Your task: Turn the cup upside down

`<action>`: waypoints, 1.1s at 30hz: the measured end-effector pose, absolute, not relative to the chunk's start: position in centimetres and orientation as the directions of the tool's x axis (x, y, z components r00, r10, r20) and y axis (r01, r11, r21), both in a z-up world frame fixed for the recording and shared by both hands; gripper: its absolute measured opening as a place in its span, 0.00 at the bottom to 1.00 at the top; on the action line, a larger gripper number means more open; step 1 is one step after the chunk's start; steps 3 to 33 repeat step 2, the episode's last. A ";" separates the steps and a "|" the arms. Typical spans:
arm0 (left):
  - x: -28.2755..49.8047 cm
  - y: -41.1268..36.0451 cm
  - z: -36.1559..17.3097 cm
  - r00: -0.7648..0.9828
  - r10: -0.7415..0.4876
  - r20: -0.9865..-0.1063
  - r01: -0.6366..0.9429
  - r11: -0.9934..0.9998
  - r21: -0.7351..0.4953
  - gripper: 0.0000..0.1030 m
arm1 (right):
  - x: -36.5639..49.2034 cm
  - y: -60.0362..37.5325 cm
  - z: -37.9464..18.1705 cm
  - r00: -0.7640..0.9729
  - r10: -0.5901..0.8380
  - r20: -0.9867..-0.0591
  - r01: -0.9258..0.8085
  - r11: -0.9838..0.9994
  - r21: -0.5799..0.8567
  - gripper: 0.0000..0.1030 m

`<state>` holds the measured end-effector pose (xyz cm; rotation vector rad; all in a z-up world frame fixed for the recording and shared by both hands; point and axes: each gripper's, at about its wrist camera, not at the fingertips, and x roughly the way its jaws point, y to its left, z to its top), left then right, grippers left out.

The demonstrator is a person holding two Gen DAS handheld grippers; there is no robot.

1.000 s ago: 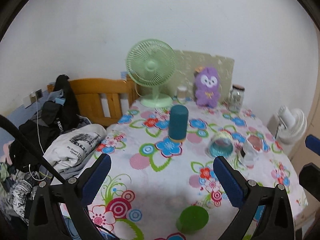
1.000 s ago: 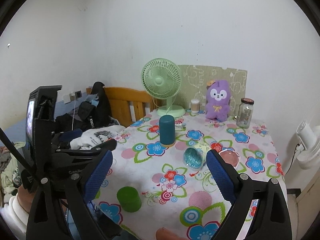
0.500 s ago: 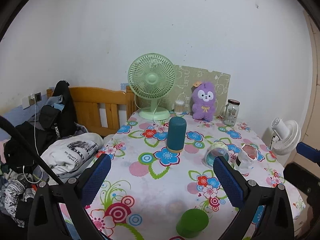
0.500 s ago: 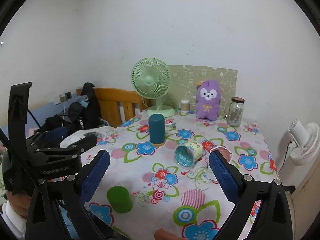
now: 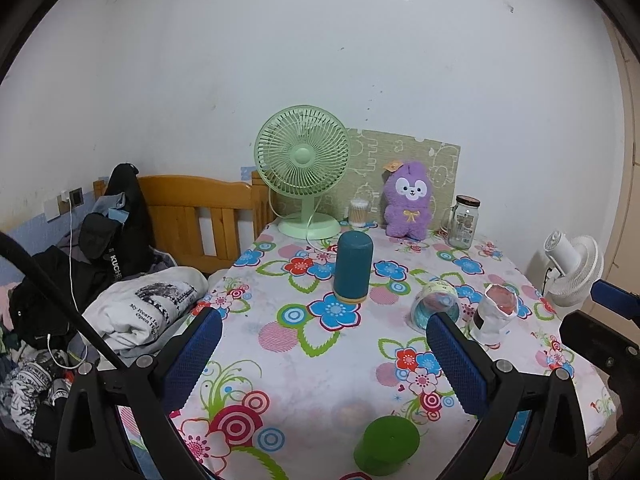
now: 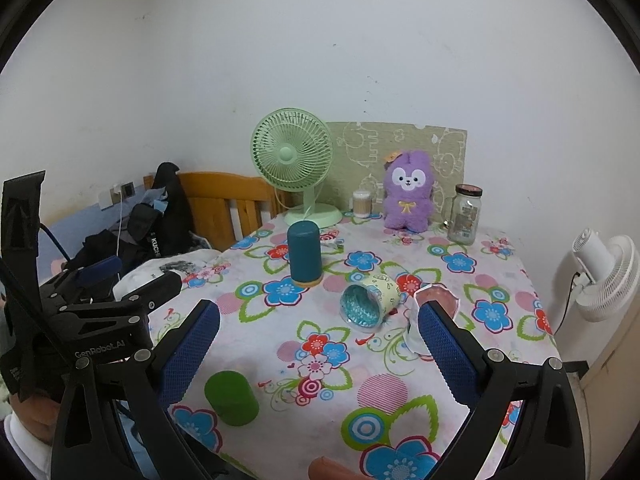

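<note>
**Both claws spread wide over the flowered table**

The left gripper [image 5: 320, 354] hung above the floral tablecloth [image 5: 320, 364], jaws wide apart, holding nothing. The right gripper [image 6: 318, 348] stood equally spread and empty. The pale patterned cup with a blue inside [image 6: 368, 300] lay on its side mid-table, just beside a crumpled white paper cup [image 5: 496, 314], touched by neither.

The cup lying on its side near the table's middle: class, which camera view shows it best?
The right wrist view: the tipped cup lies unobstructed there, its teal inside facing the camera. In the left wrist view the cup appears smaller, and the left gripper's right finger hides its lower edge.
</note>
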<state>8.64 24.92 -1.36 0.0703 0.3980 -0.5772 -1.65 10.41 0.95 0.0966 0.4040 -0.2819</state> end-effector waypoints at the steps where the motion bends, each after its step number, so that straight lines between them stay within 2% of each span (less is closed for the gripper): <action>1: 8.6 24.9 -1.4 0.765 -0.516 -0.385 0.543 0.839 -0.046 1.00 | -1.7 10.4 1.0 0.881 -0.253 -0.401 0.291 0.956 0.036 0.98; 33: 8.6 24.9 -1.4 0.765 -0.516 -0.385 0.543 0.839 -0.044 1.00 | -1.7 10.4 1.0 0.881 -0.253 -0.400 0.291 0.956 0.035 0.98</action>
